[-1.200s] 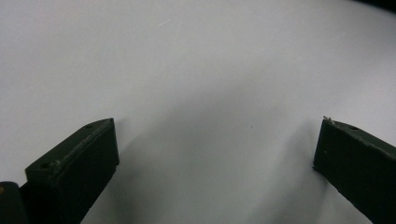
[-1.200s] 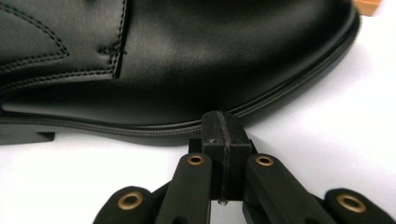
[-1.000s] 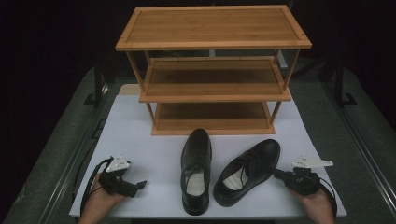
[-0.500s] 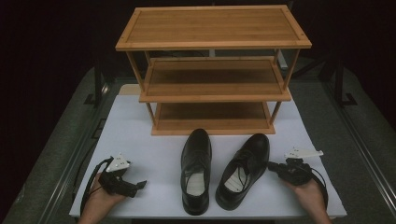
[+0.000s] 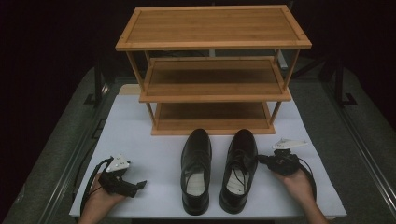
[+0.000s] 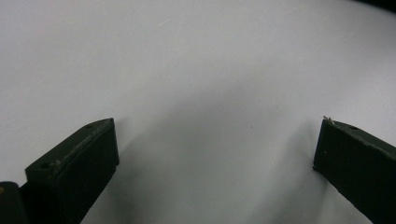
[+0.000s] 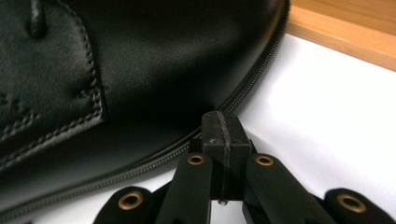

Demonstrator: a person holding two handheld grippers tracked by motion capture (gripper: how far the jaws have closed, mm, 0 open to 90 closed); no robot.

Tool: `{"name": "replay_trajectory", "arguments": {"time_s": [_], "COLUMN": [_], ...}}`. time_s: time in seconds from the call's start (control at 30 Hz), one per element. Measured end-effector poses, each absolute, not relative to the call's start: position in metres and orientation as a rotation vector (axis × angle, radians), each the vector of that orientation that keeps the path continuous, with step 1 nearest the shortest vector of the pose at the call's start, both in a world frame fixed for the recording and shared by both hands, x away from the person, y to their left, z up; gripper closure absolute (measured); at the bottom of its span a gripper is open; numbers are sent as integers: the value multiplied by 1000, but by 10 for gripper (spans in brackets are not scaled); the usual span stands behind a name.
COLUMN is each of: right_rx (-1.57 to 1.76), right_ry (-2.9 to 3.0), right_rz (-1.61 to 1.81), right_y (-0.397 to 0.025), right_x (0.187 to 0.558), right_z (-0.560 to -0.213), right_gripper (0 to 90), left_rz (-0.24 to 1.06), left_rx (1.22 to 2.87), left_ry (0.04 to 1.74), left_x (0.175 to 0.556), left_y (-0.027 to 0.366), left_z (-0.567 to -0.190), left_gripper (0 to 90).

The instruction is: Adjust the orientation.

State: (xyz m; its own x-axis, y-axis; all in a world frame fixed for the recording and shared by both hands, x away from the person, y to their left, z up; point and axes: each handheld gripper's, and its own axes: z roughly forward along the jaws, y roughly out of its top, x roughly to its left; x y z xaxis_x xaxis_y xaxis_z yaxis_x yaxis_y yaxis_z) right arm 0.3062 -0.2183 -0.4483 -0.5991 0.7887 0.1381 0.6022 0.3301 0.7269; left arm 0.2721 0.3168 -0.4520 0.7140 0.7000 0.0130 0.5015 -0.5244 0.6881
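1. Right gripper (image 5: 261, 159): jaws clenched flat together with nothing between them. The closed tip presses against the outer side of the right black leather dress shoe (image 5: 239, 169), at its welt. Judgement: a closed tip serves as a pusher, suited to nudging the shoe sideways rather than lifting it.
2. Right shoe position: on the white table surface (image 5: 140, 140), toe toward the bamboo shoe rack (image 5: 212, 70), just beside the left black leather dress shoe (image 5: 196, 168). The two lie roughly parallel and close together. Judgement: the pair is being squared up in front of the rack, probably ahead of shelving.
3. Left gripper (image 6: 215, 144): jaws spread wide, released, holding nothing. It sits low over bare white surface, well apart from the left shoe. Judgement: it is parked clear, ready to take that shoe.
4. Rack: three open tiers, all bare; the lowest tier faces the shoe toes directly.
5. Surface: smooth, matte white sheet, offering little resistance to a sliding sole. It is flanked by grey table margins (image 5: 60, 154).
6. Room: dark beyond the table; black stands show dimly at both sides.
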Motion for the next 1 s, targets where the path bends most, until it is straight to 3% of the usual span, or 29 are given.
{"name": "replay_trajectory", "arguments": {"time_s": [0.43,0.83,1.0], "right_rx": [1208,1180,1159], "right_ry": [2367,2407,2429], "right_rz": [1121,1118,1105], "right_y": [-199,-200,-192], "right_x": [315,261,257], "right_z": [-447,-446,-449], "right_gripper": [898,897,897], "left_rz": [379,380,380], "left_rx": [2239,2240,2240], "left_ry": [908,909,909], "left_x": [272,272,272], "left_y": [317,317,317], "left_z": [-452,-452,-452], "left_gripper": [0,0,0]}}
